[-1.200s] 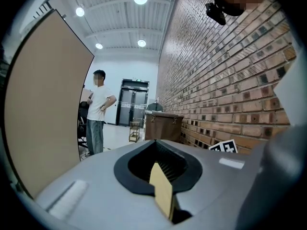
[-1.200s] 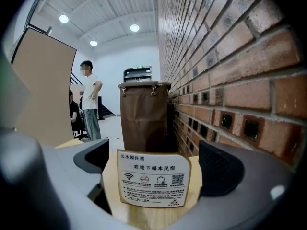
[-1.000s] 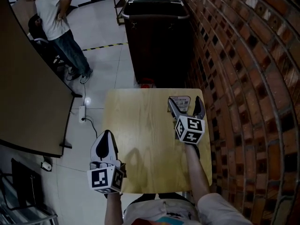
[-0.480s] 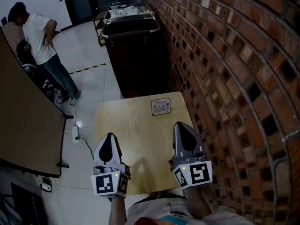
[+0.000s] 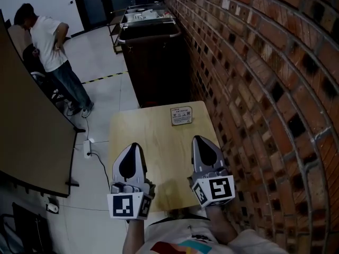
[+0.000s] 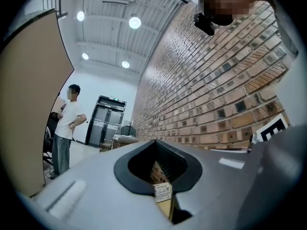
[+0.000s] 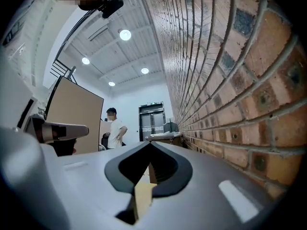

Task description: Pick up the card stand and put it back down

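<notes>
The card stand [image 5: 181,115] is standing upright on the wooden bench [image 5: 159,136], close to the bench's far edge and toward its right side, with its printed face turned to the near side. Nothing is touching it.

The left claw [image 5: 132,150] is sitting over the bench's near-left part, and its marker cube is hanging past the near edge. Its two halves are pressing together and gripping nothing. In the left gripper view, the card stand [image 6: 162,192] is showing only as a small card through the slit under the shut tips [image 6: 155,142], well off at the bench's far side.

The right claw [image 5: 202,142] is sitting over the bench's near-right part, pointing at the far edge. It is closed tight as well, and the right gripper view is showing its tips [image 7: 149,143] meeting with nothing caught between them.

A brick wall [image 5: 254,62] is running along the bench's right side. A dark cart [image 5: 153,57] is standing beyond the far edge. A person [image 5: 50,41] in a white shirt is standing on the floor, well off to the bench's far left.
</notes>
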Available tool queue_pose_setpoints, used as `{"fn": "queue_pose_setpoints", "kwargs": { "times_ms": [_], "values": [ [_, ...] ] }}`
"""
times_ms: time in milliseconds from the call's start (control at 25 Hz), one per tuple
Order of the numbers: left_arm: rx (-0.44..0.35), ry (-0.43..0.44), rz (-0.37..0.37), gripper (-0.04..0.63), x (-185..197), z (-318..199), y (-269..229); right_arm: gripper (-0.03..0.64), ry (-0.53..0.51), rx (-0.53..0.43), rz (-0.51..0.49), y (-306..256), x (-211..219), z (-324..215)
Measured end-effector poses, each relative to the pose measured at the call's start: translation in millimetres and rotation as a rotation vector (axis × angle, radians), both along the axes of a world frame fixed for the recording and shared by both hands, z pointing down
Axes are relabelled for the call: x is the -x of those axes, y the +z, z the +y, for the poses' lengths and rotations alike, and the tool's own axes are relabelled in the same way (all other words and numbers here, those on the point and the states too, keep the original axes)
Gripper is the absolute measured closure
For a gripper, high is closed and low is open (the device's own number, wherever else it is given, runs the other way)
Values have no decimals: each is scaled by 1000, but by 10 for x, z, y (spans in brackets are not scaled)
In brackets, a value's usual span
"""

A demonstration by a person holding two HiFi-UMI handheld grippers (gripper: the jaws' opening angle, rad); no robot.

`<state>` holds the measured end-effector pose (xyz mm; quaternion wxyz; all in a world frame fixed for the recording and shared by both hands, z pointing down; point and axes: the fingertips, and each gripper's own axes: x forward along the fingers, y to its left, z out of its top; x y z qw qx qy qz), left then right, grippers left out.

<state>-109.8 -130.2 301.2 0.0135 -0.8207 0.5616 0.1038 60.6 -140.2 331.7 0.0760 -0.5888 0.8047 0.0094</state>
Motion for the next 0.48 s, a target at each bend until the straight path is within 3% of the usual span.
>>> {"fn": "queue_pose_setpoints", "kwargs": {
  "times_ms": [480],
  "values": [
    [0, -57, -2, 591, 174, 59, -29, 617, -46, 8, 13, -22, 116, 16]
  ]
}}
